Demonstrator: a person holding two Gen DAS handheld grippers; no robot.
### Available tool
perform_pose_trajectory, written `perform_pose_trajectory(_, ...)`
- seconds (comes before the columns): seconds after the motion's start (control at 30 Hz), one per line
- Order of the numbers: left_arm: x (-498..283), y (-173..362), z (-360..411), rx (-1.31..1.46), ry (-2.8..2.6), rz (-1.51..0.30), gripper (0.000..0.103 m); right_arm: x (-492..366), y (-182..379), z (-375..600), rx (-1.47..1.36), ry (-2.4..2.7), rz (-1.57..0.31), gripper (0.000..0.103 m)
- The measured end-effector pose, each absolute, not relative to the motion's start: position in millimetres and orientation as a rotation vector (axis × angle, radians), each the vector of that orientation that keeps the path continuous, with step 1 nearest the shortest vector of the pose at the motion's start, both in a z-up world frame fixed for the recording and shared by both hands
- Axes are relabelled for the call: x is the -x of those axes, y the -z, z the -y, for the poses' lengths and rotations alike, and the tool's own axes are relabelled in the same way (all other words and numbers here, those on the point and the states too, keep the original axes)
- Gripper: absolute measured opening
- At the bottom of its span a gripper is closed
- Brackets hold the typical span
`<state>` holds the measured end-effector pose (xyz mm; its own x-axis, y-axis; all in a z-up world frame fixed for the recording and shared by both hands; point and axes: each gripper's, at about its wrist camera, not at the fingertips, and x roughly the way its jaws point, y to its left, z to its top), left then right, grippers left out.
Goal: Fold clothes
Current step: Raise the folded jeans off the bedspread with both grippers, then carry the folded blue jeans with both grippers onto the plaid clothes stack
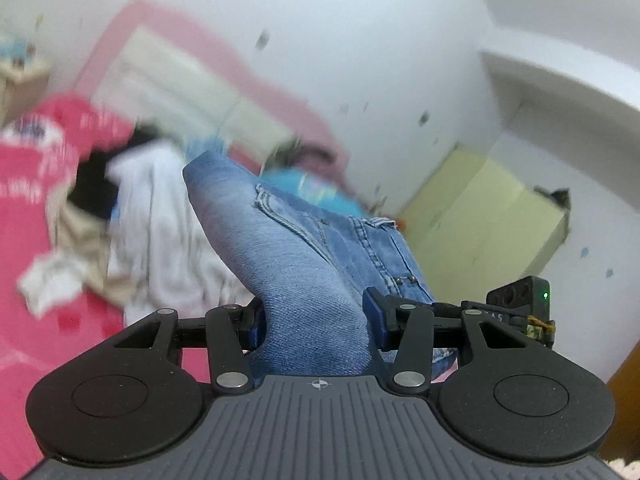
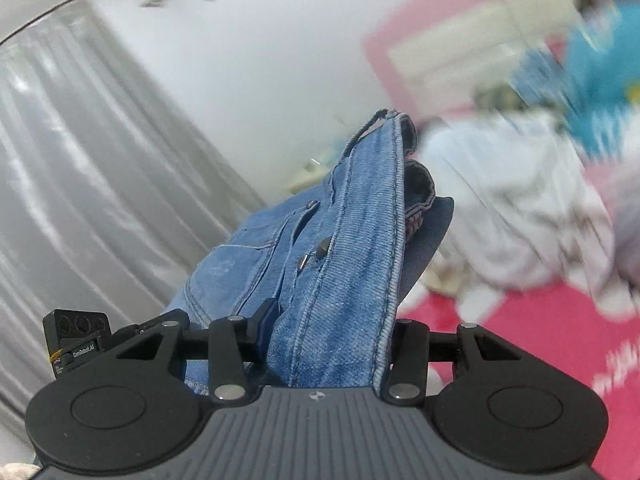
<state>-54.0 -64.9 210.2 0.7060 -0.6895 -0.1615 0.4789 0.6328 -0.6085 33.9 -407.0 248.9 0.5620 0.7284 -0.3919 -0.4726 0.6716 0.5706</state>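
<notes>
A pair of blue jeans (image 1: 280,240) is held up in the air between both grippers. My left gripper (image 1: 316,320) is shut on a folded denim edge, with pocket seams and rivets showing to its right. My right gripper (image 2: 328,332) is shut on the jeans (image 2: 340,260) at the waistband, with metal buttons and a belt loop visible above it. The other gripper's body (image 1: 520,308) shows at the right of the left wrist view. The background is motion-blurred.
A bed with a pink cover (image 1: 24,260) lies below, with a pile of white, black and blue clothes (image 1: 160,220) and a pink headboard (image 1: 180,64). A yellow cabinet (image 1: 488,216) stands at the right. Grey curtains (image 2: 80,180) hang at the left.
</notes>
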Motion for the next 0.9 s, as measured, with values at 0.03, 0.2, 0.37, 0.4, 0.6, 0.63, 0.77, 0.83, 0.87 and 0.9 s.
perform_pose_trajectory(0.03,63.0,-226.1,61.2,0.561,0.685,-0.369,0.046,-28.6,-269.5,401.0,-0.407,-0.751,-0.624,0.049)
perform_pose_trajectory(0.2,121.6,-301.1,41.9,0.538,0.655,-0.203,0.046,2.9,-363.8,372.4,-0.309,-0.847,-0.485,0.049)
perform_pose_trajectory(0.37,200.8,-332.4,14.6,0.532,0.542,-0.081,0.047,33.9,-413.7,329.7,-0.255,-0.984,-0.432,0.050)
perform_pose_trajectory(0.4,218.8,-330.6,8.6,0.532,0.499,-0.066,0.047,38.4,-414.5,314.9,-0.242,-1.020,-0.441,0.050)
perform_pose_trajectory(0.6,325.6,-296.9,-29.0,0.543,0.148,-0.035,0.047,57.1,-388.3,198.1,-0.126,-1.298,-0.557,0.050)
perform_pose_trajectory(0.63,342.9,-288.4,-35.1,0.546,0.076,-0.040,0.047,61.4,-378.8,176.0,-0.106,-1.350,-0.587,0.050)
perform_pose_trajectory(0.77,405.5,-248.1,-47.0,0.548,-0.217,-0.084,0.048,72.1,-321.8,72.0,-0.026,-1.563,-0.762,0.050)
perform_pose_trajectory(0.83,429.2,-223.4,-51.2,0.555,-0.360,-0.118,0.048,78.9,-285.4,21.8,0.004,-1.646,-0.866,0.050)
perform_pose_trajectory(0.87,440.7,-210.3,-56.3,0.579,-0.417,-0.136,0.048,82.3,-267.2,-3.2,0.020,-1.687,-0.918,0.050)
perform_pose_trajectory(0.9,452.5,-197.3,-62.5,0.613,-0.465,-0.152,0.048,88.3,-248.7,-24.7,0.045,-1.712,-0.959,0.050)
